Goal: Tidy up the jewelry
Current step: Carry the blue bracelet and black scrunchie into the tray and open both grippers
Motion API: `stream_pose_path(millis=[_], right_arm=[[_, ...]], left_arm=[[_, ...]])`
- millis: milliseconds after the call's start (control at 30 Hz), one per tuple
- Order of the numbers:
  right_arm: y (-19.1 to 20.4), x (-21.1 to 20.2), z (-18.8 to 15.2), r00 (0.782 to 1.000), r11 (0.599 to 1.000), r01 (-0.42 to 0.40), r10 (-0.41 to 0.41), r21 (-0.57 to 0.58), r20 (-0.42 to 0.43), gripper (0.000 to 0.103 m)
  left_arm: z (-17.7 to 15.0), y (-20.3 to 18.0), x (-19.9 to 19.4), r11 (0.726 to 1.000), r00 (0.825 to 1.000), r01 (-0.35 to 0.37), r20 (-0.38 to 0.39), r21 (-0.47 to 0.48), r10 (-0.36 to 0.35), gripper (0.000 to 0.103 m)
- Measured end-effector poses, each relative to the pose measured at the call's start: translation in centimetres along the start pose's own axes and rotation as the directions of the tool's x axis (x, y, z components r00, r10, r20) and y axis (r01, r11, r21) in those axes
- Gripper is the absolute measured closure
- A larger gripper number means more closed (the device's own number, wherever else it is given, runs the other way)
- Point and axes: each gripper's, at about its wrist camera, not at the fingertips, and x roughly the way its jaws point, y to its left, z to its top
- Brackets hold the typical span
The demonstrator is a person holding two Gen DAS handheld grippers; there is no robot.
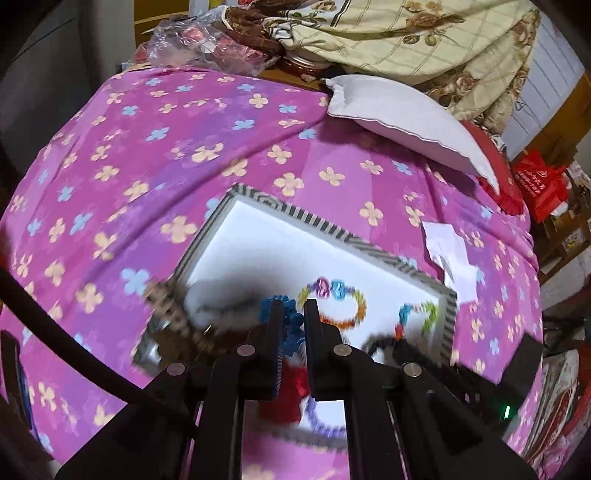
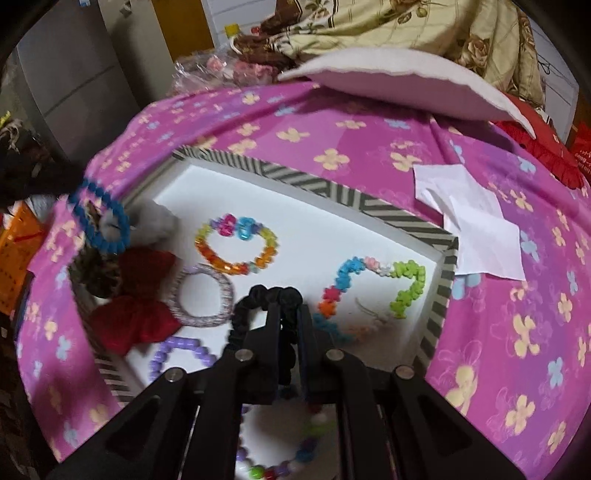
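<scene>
A striped-rim tray [image 2: 317,188] with a white floor lies on a pink flowered cloth. It holds bead bracelets [image 2: 236,243], a red bow [image 2: 136,299], a lilac ring [image 2: 201,295] and a multicolour bead chain [image 2: 369,280]. My right gripper [image 2: 290,314] is shut on a black scrunchie [image 2: 269,295] over the tray. My left gripper [image 1: 293,314] is shut on a blue bead bracelet [image 1: 290,317], which also shows in the right wrist view [image 2: 99,218], held above the tray's left end. The tray also shows in the left wrist view [image 1: 332,225].
White paper [image 2: 472,218] lies on the cloth right of the tray. A white pillow [image 2: 402,85] and a floral quilt [image 2: 406,26] lie behind. Clear plastic wrapping [image 1: 207,40] sits at the far left back. Red bags [image 1: 535,188] stand off to the right.
</scene>
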Motion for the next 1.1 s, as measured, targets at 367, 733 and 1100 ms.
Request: stream_pose_path(millis=[367,733,1100], right_arm=[[-0.9,-2.9,-1.0,0.996,0.997,-0.070,0.068,0.035,0.063,0.054],[-0.9,-4.0,-1.9,0.993,0.994,-0.092,0.087,0.060,0.078,0.050],[0.5,-5.1,-3.1,0.994,0.993,-0.071,0.061,0.097,0.094,0.043]], left_arm=[[3.4,0.0,8.5,0.999,0.998,-0.039,-0.042,-0.004,0.039,0.072],[2.7,4.0,10.7,0.991,0.991,-0.116,-0.077,-0.073,0.111,0.072],[-1.0,2.7,5.6,0.992,0.992,-0.119,0.038,0.035,0.117,0.051]])
